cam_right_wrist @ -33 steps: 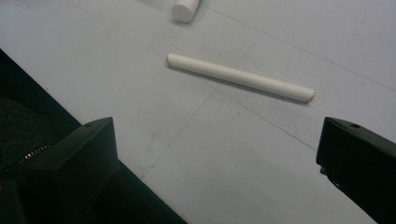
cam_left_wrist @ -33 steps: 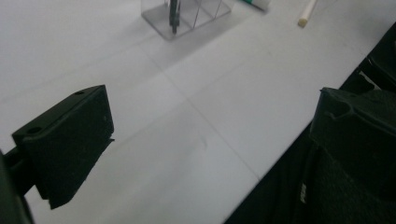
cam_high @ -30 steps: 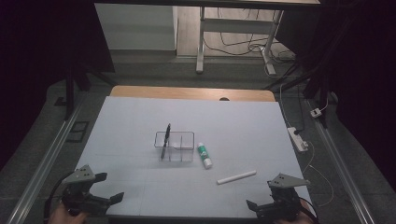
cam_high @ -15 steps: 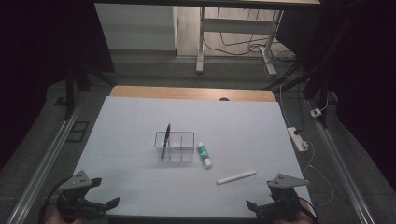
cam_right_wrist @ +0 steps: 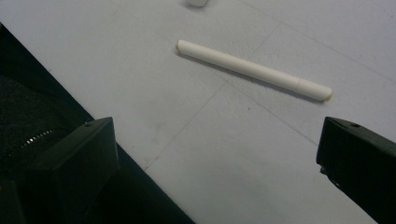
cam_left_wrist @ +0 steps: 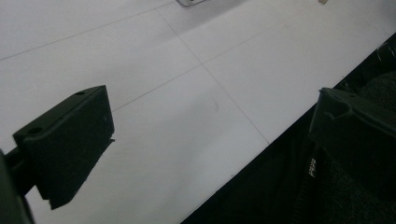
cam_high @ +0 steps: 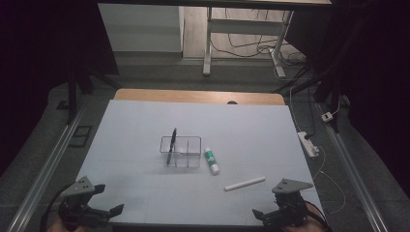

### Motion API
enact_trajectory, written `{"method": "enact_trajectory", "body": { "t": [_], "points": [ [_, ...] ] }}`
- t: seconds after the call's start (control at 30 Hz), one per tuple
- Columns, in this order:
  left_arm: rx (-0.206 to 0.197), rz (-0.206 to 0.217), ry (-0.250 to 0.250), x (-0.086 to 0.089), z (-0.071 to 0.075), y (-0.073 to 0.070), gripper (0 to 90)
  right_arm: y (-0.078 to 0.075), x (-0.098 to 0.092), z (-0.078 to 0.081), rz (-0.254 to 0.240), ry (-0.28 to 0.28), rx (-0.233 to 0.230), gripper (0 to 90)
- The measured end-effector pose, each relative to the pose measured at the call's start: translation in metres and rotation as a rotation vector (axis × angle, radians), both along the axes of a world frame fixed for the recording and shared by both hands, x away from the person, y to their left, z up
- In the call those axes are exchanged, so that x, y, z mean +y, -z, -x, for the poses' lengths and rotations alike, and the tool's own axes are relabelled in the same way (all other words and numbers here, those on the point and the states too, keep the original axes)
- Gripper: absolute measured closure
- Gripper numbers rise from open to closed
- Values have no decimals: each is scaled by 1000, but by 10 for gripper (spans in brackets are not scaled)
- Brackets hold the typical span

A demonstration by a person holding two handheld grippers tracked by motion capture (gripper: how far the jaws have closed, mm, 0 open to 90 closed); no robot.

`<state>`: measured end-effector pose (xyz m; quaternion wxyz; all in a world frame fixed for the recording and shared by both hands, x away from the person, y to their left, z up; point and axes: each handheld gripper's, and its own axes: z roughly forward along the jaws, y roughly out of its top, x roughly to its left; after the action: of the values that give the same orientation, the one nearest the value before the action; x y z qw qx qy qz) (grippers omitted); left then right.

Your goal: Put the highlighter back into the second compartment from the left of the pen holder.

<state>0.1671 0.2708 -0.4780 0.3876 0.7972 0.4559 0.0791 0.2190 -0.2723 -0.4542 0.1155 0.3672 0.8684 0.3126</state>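
White marker (cam_right_wrist: 254,70) lies on worktop (cam_high: 145,125) just ahead of right tongs (cam_high: 282,212), jaws wide, empty. Left tongs (cam_high: 99,212) likewise gaping w/ nothing. Black pen (cam_high: 170,145) already in clear organizer (cam_high: 181,152); marker & glue stick (cam_high: 211,161) left.

pen (cam_high: 170,145) in organiser (cam_high: 186,145) | tube (cam_high: 211,161) right | stick (cam_high: 245,183) nearer

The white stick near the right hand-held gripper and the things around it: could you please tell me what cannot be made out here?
- White stick: pen or chalk, unclear; no print readable.
- Green-and-white tube: label too small in the high view.
- Clear box: contents beyond the dark pen too small to tell.
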Motion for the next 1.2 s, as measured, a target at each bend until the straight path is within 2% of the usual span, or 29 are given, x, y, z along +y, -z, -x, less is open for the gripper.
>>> {"method": "enact_trajectory", "body": {
  "t": [0.33, 0.43, 0.57, 0.7, 0.9, 1.03, 1.2],
  "points": [
    [2, 1, -1, 0, 0, 0, 0, 1, 4, -21, 1, -61, 11, 0],
    [2, 1, -1, 0, 0, 0, 0, 5, 8, -29, 25, -94, 35, 0],
    [4, 5, -2, 0, -1, 0, 0, 8, 12, -39, 9, -115, 58, 0],
    [5, 5, -2, 0, -1, 0, 0, 11, 20, -49, 52, -130, 57, 0],
    [7, 2, 0, 0, -1, 0, 0, 18, 32, -69, 99, -184, 71, 0],
    [9, 3, 0, 0, -1, 0, 0, 26, 39, -82, 149, -195, 92, 0],
    [10, 2, 1, 0, -1, 0, 0, 38, 46, -99, 235, -228, 121, 0]
  ]
}}
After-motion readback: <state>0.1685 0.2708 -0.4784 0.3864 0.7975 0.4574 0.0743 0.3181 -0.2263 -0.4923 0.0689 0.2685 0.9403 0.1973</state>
